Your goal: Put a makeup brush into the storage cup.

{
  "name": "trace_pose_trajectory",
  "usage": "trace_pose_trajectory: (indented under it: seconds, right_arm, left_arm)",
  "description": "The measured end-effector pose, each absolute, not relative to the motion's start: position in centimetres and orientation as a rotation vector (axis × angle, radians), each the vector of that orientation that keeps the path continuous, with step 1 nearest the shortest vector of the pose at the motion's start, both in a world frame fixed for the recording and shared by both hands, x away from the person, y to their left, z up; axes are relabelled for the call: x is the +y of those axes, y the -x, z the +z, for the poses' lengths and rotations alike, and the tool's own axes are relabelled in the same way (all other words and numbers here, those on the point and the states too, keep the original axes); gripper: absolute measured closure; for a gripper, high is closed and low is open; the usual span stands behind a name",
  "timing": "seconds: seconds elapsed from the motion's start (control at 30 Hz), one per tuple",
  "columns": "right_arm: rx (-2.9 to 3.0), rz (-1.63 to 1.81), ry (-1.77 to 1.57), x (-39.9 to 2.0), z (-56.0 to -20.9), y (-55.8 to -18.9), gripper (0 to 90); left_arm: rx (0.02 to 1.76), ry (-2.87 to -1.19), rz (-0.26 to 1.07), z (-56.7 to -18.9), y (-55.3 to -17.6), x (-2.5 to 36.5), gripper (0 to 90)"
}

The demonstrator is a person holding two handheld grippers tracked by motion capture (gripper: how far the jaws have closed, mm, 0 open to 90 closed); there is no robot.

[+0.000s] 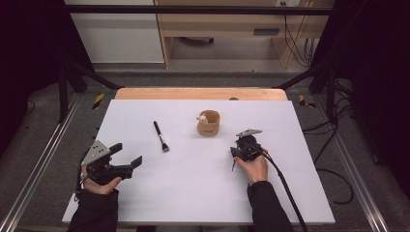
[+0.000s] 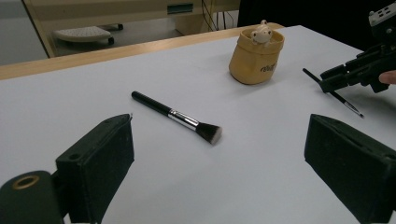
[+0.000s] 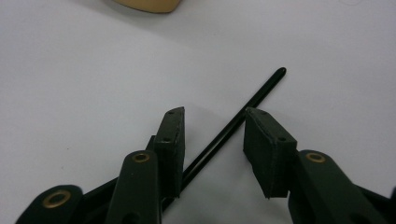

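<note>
The thin black brush [image 3: 243,117] lies flat on the white table [image 1: 193,193], toward its right side, and I have my right gripper [image 3: 212,128] lowered over it so the slim handle runs on a diagonal between the two black jaws. Those jaws stand partly apart, with a gap on either side of the handle; as far as I can see, neither pad presses on it, so nothing is gripped. In the left gripper view the same brush [image 2: 332,92] pokes out on both sides of the right gripper [image 2: 327,81], its tip resting on the table. In the high view the right gripper [image 1: 235,157] sits just in front of my right hand [image 1: 254,168]. A little beyond it stands the tan pouch [image 1: 208,123], upright, with a small pale figure [image 2: 261,32] peeking out of its top. To the left of the pouch, well apart from it, lies the larger makeup brush [image 1: 161,136], black handle away from me and bristles toward me. My left gripper [image 1: 129,155] rests near the table's left front, jaws spread wide and holding nothing, pointed toward that larger brush.
</note>
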State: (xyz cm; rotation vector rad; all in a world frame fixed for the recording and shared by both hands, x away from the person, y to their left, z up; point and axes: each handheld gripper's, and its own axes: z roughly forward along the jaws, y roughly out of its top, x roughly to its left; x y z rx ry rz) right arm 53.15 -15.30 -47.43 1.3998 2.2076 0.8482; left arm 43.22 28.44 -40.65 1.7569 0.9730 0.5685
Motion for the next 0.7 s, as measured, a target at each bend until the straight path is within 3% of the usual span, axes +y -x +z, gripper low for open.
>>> trace_pose_trajectory:
  seconds: [0.33, 0.7]
  right_arm:
    - [2.228, 0.85, -1.399, -15.41, -47.28, -53.12, 74.1]
    - [2.249, 0.825, -1.394, -15.8, -46.87, -53.07, 80.9]
  left_arm:
    - [0.972, -1.758, 0.571, -40.63, -43.2, 28.41, 7.7]
    - [0.971, -1.76, 0.571, -40.63, -43.18, 28.31, 7.8]
